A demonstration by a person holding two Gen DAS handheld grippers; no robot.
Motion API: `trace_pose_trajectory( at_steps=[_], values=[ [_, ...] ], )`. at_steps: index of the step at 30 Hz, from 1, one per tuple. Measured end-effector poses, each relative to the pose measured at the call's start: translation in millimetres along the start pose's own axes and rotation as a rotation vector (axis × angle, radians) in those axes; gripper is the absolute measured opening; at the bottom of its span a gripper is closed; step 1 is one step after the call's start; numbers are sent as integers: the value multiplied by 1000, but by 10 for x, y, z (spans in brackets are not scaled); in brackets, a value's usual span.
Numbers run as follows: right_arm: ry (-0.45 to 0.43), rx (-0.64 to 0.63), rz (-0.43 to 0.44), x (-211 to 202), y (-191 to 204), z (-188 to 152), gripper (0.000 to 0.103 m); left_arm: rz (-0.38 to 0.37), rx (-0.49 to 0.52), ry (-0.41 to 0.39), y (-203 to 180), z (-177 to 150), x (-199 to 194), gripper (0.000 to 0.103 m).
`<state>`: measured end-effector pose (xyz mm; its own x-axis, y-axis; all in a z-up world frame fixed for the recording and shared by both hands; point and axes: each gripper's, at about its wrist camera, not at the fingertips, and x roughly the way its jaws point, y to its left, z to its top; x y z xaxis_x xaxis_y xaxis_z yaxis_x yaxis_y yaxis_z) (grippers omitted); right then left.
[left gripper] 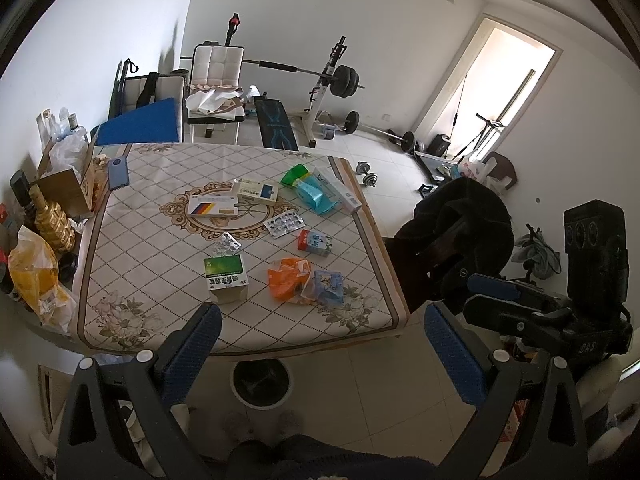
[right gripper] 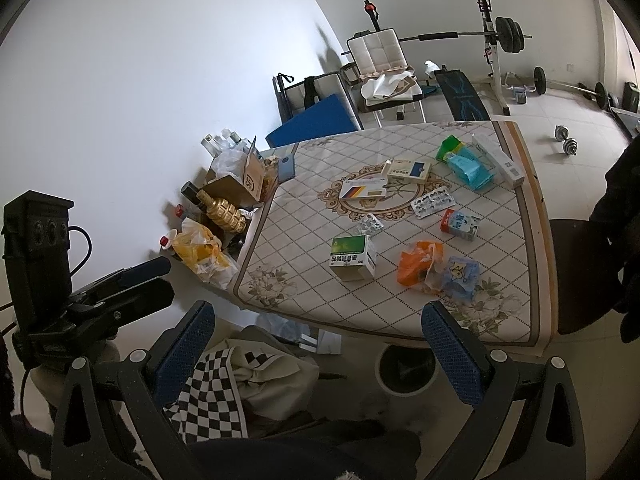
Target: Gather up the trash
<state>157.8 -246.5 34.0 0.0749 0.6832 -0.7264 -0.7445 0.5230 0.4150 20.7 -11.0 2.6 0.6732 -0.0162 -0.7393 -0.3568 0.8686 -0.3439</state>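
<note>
Trash lies scattered on the patterned table [left gripper: 132,240] [right gripper: 304,276]: a green and white medicine box [left gripper: 226,278] [right gripper: 353,257], an orange plastic bag [left gripper: 286,278] [right gripper: 418,266] beside a blue wrapper [left gripper: 329,286] [right gripper: 460,276], a red and blue carton [left gripper: 314,242] [right gripper: 460,224], blister packs [left gripper: 284,224] [right gripper: 433,202], more boxes [left gripper: 256,192] [right gripper: 408,170] and a teal packet [left gripper: 314,196] [right gripper: 470,170]. A dark waste bin [left gripper: 261,384] [right gripper: 406,370] stands on the floor at the table's near edge. My left gripper [left gripper: 324,344] and right gripper [right gripper: 320,344] hang open and empty in front of the table.
Bottles, a cardboard box and a yellow bag [left gripper: 34,280] [right gripper: 202,254] crowd the table's left side. A chair draped with dark clothes [left gripper: 452,236] stands at the right. Gym equipment [left gripper: 340,80] fills the back. A checkered cloth [right gripper: 216,396] lies on the floor.
</note>
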Motion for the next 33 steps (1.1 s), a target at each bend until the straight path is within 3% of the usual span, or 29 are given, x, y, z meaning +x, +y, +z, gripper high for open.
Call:
trace_pose_trajectory(
  at_steps=[33],
  values=[
    [-2, -1, 0, -14, -4, 3, 103, -1, 3, -2, -29, 21, 3, 103]
  ],
)
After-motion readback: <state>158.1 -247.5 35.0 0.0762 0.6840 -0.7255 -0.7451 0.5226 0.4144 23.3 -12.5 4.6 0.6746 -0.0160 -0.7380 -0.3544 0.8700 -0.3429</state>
